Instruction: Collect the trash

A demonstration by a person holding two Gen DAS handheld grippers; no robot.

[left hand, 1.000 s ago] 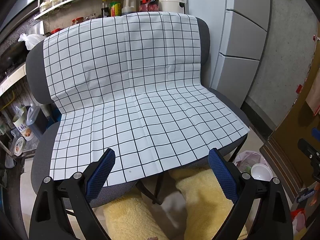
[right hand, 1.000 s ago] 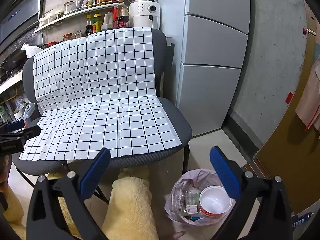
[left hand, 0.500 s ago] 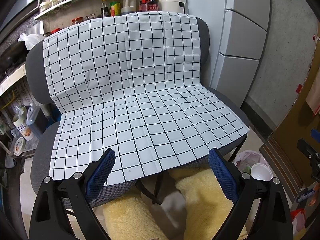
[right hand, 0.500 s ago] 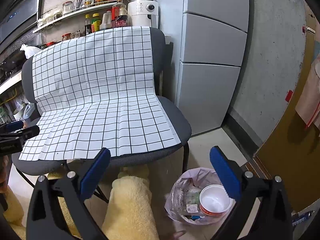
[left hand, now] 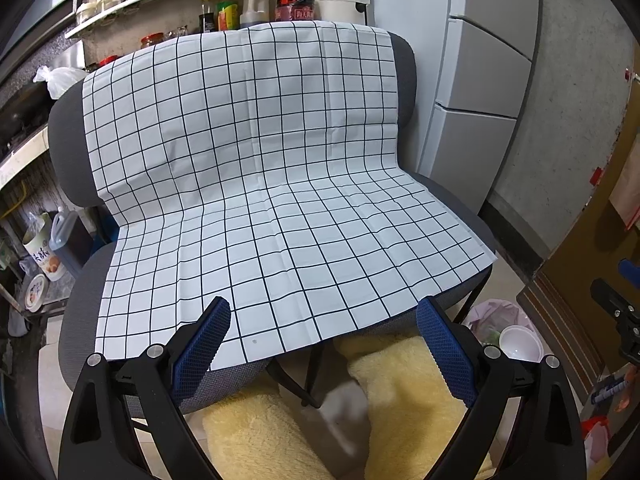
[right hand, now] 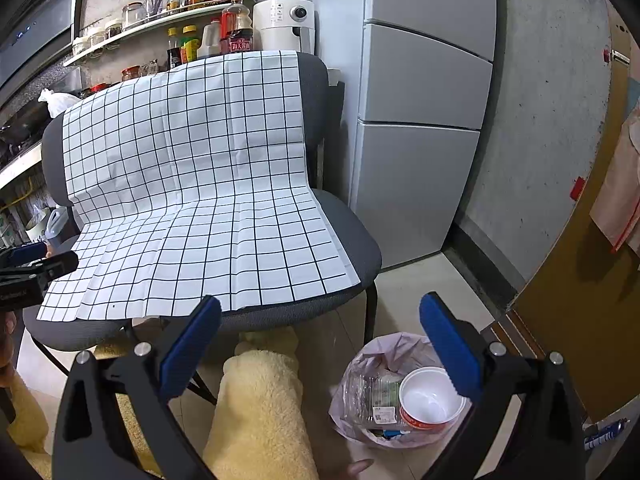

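Note:
A trash bin lined with a pale pink bag [right hand: 372,364] stands on the floor right of the chair. It holds a white paper bowl with a red rim [right hand: 430,398] and clear plastic packaging [right hand: 370,394]. The bin also shows in the left wrist view [left hand: 490,314]. My right gripper [right hand: 320,320] is open and empty, above and in front of the bin. My left gripper [left hand: 324,322] is open and empty over the front edge of the chair seat. The white checked cloth [left hand: 256,184] on the chair is bare.
A grey double chair [right hand: 356,256] carries the cloth. A grey fridge [right hand: 420,120] stands right of it. A shelf of bottles and jars [right hand: 192,20] is behind. Yellow fleece-clad legs [right hand: 260,412] are below the grippers. A brown door [right hand: 580,320] is at the right.

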